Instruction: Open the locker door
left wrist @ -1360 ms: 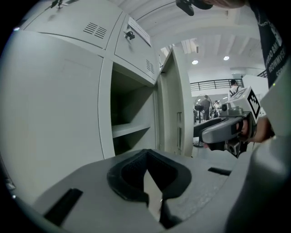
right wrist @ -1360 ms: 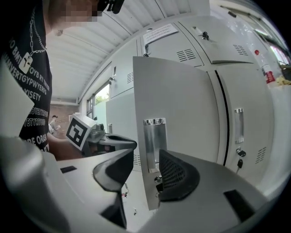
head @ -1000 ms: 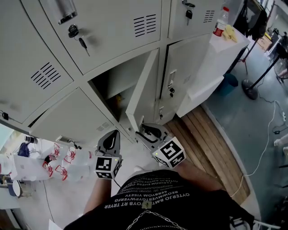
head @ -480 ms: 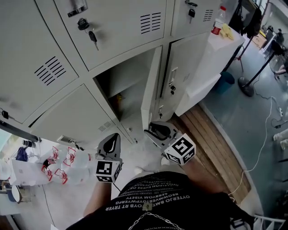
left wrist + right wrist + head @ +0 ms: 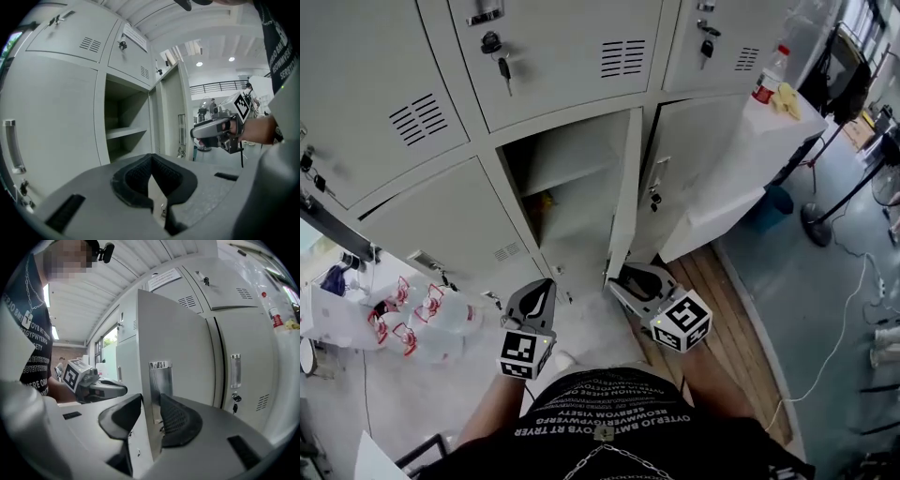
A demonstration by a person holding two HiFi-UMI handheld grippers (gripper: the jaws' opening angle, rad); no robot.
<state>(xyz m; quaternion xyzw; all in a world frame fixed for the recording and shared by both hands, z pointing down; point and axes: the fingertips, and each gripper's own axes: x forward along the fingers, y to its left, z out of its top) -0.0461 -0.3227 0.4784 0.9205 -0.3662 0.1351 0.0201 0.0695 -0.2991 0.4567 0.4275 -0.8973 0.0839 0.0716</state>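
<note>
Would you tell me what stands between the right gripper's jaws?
The free edge of the locker door; the right gripper, its jaws having just been closing, grips it, seen in the right gripper view.

The person wears a black T-shirt [image 5: 623, 412] printed with rows of white block lettering, and a silver chain necklace [image 5: 630, 455] with a small square pendant [image 5: 603, 430]. The left gripper [image 5: 540, 291] and right gripper [image 5: 623, 278] have smooth grey shells and black ribbed jaw pads. Each carries a white cube with black square markers: the left cube [image 5: 525, 354] and the right cube [image 5: 682, 322].
</note>
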